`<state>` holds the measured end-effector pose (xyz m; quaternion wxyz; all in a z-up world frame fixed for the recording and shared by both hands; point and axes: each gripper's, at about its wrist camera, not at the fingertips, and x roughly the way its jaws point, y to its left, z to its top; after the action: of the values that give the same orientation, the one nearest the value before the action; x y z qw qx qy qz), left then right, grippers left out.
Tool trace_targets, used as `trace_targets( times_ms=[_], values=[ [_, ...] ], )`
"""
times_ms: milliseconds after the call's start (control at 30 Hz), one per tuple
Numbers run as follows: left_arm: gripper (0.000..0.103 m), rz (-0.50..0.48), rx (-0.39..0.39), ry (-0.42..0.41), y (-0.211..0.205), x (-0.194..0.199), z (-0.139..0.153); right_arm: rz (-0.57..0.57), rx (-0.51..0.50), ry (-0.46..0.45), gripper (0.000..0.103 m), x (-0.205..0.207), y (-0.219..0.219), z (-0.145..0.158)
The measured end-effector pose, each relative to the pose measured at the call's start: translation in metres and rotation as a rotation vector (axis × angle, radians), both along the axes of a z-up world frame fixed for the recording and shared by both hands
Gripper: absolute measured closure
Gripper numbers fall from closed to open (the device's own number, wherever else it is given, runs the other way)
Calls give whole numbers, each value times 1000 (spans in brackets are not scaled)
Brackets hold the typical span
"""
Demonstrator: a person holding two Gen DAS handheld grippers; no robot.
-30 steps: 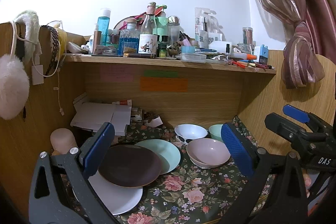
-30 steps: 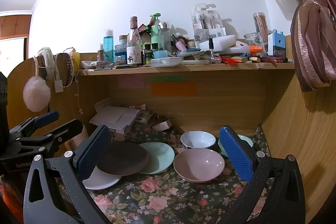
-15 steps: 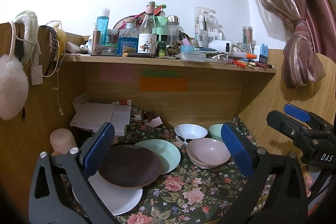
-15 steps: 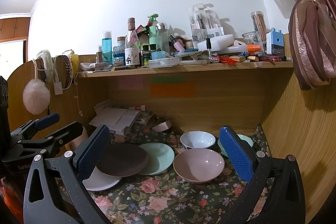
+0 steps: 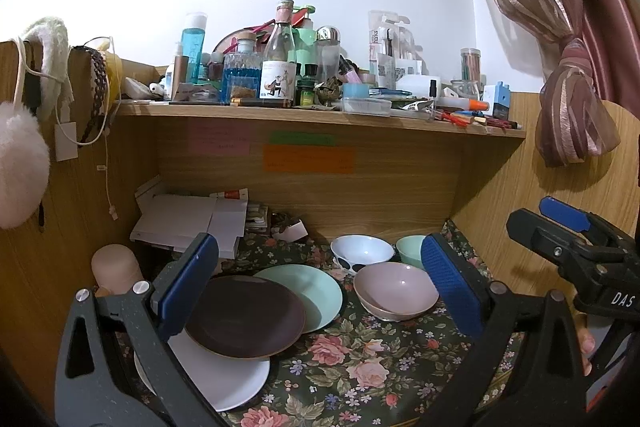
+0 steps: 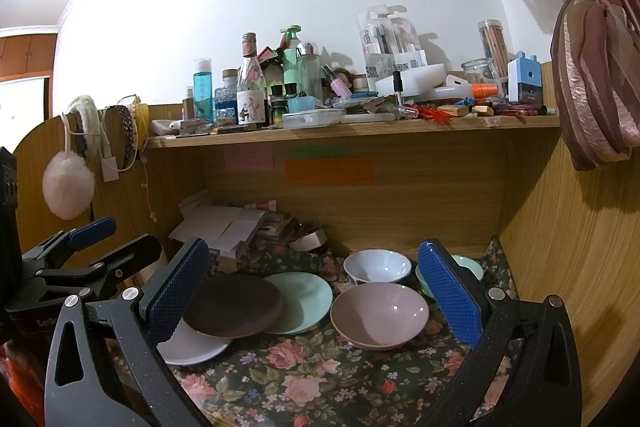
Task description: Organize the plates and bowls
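1. My left gripper (image 5: 316, 283) hangs wide open and empty above the tabletop (image 5: 360, 367); my right gripper (image 6: 312, 291) is spread just as wide, holding nothing.
2. I judge both sit back to survey before a first pick.
3. Three plates overlap in a loose fan: the brown plate (image 5: 244, 315) lies on the white plate (image 5: 224, 379) and on the green plate (image 5: 312, 291), near my left gripper's left finger.
4. The pink bowl (image 6: 378, 313) sits ahead of my right gripper, between its fingers in view; the white bowl (image 6: 376, 265) and green bowl (image 6: 466, 265) stand behind it.
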<state>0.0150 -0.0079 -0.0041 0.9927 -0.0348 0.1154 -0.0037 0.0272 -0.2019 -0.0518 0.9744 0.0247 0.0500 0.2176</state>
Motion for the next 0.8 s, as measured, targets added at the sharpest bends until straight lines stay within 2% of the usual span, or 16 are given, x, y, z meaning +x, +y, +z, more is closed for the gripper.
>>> trace_targets(
  times_ms=[800],
  values=[
    [0,1,0,3,-1,1,-1,1,1,3,0,2,1,0]
  ],
)
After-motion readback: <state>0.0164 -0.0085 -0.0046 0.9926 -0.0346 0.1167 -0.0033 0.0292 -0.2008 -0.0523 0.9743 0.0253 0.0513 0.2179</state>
